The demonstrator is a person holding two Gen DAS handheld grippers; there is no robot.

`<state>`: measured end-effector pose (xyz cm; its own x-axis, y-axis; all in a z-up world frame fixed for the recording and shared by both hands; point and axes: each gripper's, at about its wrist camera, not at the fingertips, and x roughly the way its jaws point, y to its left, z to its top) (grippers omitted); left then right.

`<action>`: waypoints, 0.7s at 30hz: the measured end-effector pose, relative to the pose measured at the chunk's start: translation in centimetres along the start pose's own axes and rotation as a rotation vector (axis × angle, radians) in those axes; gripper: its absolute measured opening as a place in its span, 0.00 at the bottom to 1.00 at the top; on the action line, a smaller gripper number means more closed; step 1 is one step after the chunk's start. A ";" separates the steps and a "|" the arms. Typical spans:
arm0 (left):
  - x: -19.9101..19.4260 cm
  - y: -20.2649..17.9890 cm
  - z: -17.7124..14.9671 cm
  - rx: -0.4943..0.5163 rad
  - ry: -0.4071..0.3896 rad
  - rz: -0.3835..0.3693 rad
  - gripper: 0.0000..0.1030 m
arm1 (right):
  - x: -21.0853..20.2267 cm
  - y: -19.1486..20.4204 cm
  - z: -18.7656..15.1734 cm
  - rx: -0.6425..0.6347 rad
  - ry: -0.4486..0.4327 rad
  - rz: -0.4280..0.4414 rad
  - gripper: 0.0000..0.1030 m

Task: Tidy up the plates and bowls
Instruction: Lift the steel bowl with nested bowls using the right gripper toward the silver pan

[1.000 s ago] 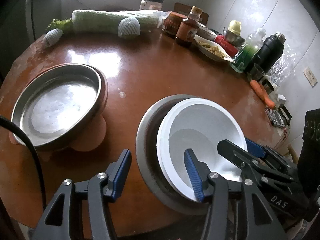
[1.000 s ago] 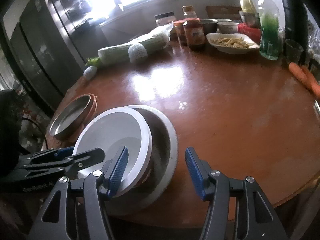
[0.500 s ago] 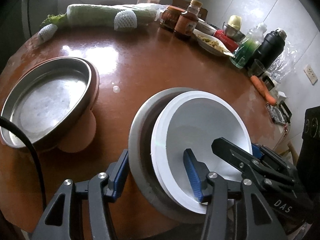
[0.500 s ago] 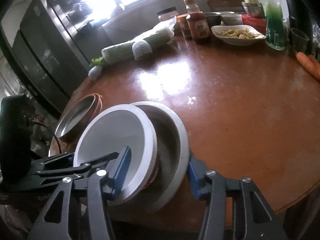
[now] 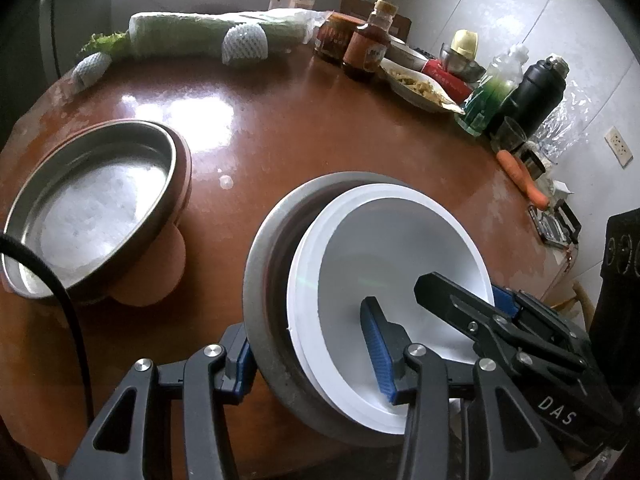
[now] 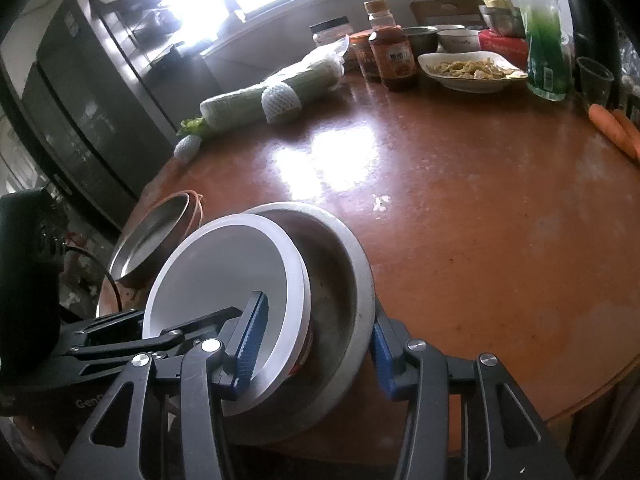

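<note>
A white bowl (image 5: 400, 248) sits tilted inside a wider grey bowl (image 5: 264, 264) at the near edge of the brown round table (image 5: 280, 120). My left gripper (image 5: 306, 332) straddles their near rims, one pad outside the grey wall and one inside the white bowl, and its jaws are closing on them. My right gripper (image 6: 318, 312) grips the same stack from the other side, its jaws also closing, with both rims between its pads. The white bowl (image 6: 224, 272) leans against the grey bowl (image 6: 340, 280). A metal pan (image 5: 92, 208) rests on an orange plate (image 5: 160, 276) to the left.
Along the far edge lie a wrapped cabbage (image 5: 200, 36), sauce bottles (image 5: 368, 48), a dish of food (image 5: 420, 84), a green bottle (image 5: 488, 96), a black flask (image 5: 536, 92) and a carrot (image 5: 520, 176). A black cable (image 5: 60, 300) crosses the pan's near side.
Both grippers have narrowed onto the stacked bowls' rims. The stack has come nearer and tipped, and the white bowl has slid sideways within the grey one.
</note>
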<state>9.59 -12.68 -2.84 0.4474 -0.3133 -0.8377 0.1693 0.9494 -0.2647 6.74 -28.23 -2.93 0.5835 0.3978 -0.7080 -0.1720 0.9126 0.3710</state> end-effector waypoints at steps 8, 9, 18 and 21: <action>-0.9 0.3 0.1 0.004 -0.017 -0.001 0.45 | -0.2 0.5 0.1 -0.007 -0.010 0.004 0.49; -1.1 0.3 0.0 0.003 -0.020 -0.001 0.45 | -0.3 0.6 0.1 -0.008 -0.011 0.004 0.49; -3.1 0.4 -0.1 0.003 -0.058 -0.002 0.45 | -1.3 1.7 0.5 -0.026 -0.034 0.012 0.49; -4.1 0.6 -0.1 0.000 -0.078 -0.005 0.45 | -1.8 2.3 0.7 -0.035 -0.043 0.015 0.49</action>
<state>7.75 -10.86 0.43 0.5132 -0.3191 -0.7968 0.1720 0.9477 -0.2688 5.87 -26.94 -0.33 0.6142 0.4073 -0.6759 -0.2078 0.9098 0.3593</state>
